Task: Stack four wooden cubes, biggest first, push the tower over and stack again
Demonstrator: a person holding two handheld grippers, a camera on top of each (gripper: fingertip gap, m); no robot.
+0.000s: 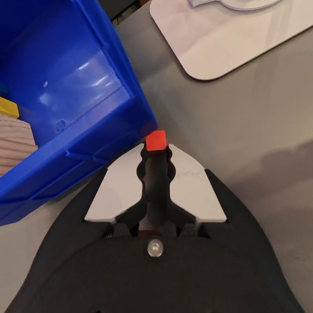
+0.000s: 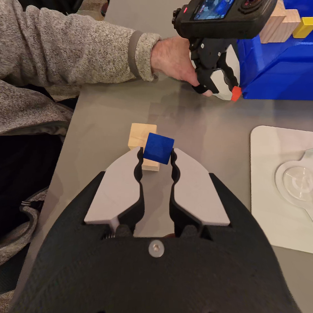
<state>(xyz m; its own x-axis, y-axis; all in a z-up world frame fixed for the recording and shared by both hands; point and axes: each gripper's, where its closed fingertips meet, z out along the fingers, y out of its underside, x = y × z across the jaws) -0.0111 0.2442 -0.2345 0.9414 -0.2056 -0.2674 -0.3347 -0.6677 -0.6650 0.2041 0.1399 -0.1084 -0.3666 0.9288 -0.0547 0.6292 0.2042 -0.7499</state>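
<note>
The right gripper (image 2: 156,153) clamps a matte blue wooden cube (image 2: 158,148) at its fingertips, tilted over a pale bare-wood cube (image 2: 141,135) near the grey desk's (image 2: 203,135) left edge. The left gripper (image 1: 156,149), fingers nearly together, pinches a small red wooden cube (image 1: 155,140) beside the glossy blue plastic bin's (image 1: 105,149) corner. Only the right wrist view shows the person's hand (image 2: 171,59).

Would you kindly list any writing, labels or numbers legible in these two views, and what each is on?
None is legible.
Embossed mark on the blue plastic bin: too blurred to read.
Lit screen of the black camera: too small to read.
</note>
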